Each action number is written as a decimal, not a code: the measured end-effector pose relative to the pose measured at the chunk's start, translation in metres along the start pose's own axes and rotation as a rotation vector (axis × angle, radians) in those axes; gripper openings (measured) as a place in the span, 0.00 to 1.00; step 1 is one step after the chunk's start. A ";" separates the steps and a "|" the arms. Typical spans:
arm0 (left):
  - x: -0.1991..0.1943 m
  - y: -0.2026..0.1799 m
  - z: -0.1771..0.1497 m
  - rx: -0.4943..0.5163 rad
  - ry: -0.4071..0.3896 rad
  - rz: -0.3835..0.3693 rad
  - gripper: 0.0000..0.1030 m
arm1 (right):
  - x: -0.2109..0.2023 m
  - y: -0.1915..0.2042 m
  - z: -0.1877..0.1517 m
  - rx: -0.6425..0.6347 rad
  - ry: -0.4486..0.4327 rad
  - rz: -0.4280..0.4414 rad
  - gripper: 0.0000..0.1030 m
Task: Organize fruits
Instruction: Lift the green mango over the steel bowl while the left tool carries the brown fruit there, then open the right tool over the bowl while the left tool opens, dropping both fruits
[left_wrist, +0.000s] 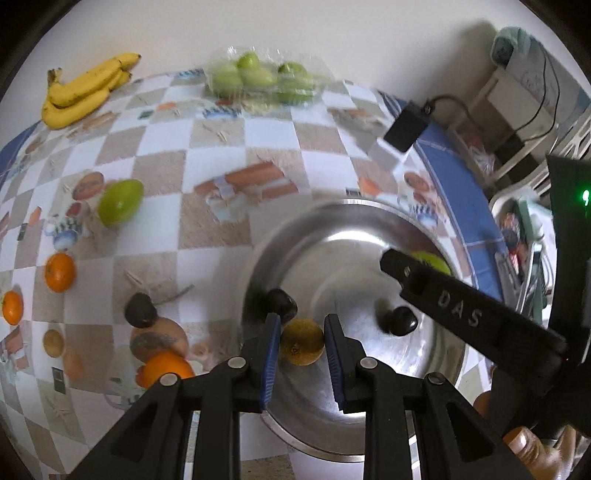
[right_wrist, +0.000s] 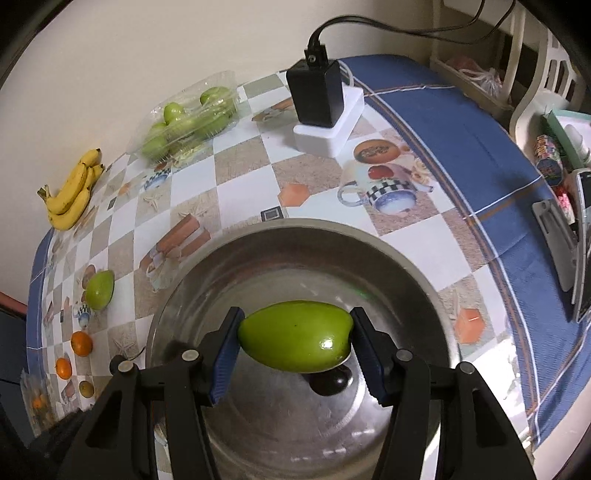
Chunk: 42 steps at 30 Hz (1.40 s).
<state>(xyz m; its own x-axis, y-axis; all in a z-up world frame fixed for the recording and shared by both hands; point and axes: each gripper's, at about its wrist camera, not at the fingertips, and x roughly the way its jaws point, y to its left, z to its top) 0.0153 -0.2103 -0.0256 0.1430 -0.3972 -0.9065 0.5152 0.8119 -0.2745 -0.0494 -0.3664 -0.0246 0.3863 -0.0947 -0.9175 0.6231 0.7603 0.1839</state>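
Your right gripper (right_wrist: 295, 338) is pinching a smooth green mango (right_wrist: 295, 336) end to end between its blue pads, holding it above the wide stainless steel bowl (right_wrist: 406, 266), with a dark round fruit (right_wrist: 332, 382) lying on the bowl floor just under it. Your left gripper (left_wrist: 298, 341) has its jaws at their narrowest, with nothing pinched between them; a yellowish round fruit (left_wrist: 302, 341) sits in the bowl (left_wrist: 332, 221) below the gap, a dark round fruit (left_wrist: 282, 303) lies at 11 o'clock from it, and another dark one (left_wrist: 400, 320) at 3 o'clock. In the left view the right gripper's black finger (left_wrist: 461, 306) crosses the bowl's 3 o'clock side with the mango (left_wrist: 432, 260) showing behind it. Beside the bowl at 9 o'clock, on the chequered tablecloth (left_wrist: 221, 155), sit an orange (left_wrist: 168, 369) and a dark avocado-like fruit (left_wrist: 139, 311); farther out at 9 o'clock are two small oranges (left_wrist: 60, 272) and, at 10 o'clock, a second green mango (left_wrist: 120, 202). At the far edge lie a bunch of yellow bananas (left_wrist: 85, 88) at 11 o'clock, a clear plastic tray of green fruits (left_wrist: 258, 77) at 12 o'clock, and a black power adapter (left_wrist: 406, 125) at 1 o'clock.
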 end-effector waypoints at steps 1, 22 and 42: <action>0.005 -0.001 -0.001 0.004 0.013 0.006 0.25 | 0.003 0.001 0.000 -0.002 0.002 0.000 0.58; 0.039 -0.006 -0.008 0.035 0.075 0.077 0.27 | 0.037 0.006 -0.006 -0.037 0.078 -0.037 0.59; 0.008 -0.007 0.001 0.034 0.020 0.011 0.46 | 0.005 0.011 0.003 -0.052 -0.008 -0.028 0.64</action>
<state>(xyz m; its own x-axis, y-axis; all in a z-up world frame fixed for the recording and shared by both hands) 0.0134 -0.2198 -0.0305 0.1320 -0.3798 -0.9156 0.5422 0.8009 -0.2541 -0.0384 -0.3607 -0.0259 0.3749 -0.1209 -0.9192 0.5976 0.7895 0.1399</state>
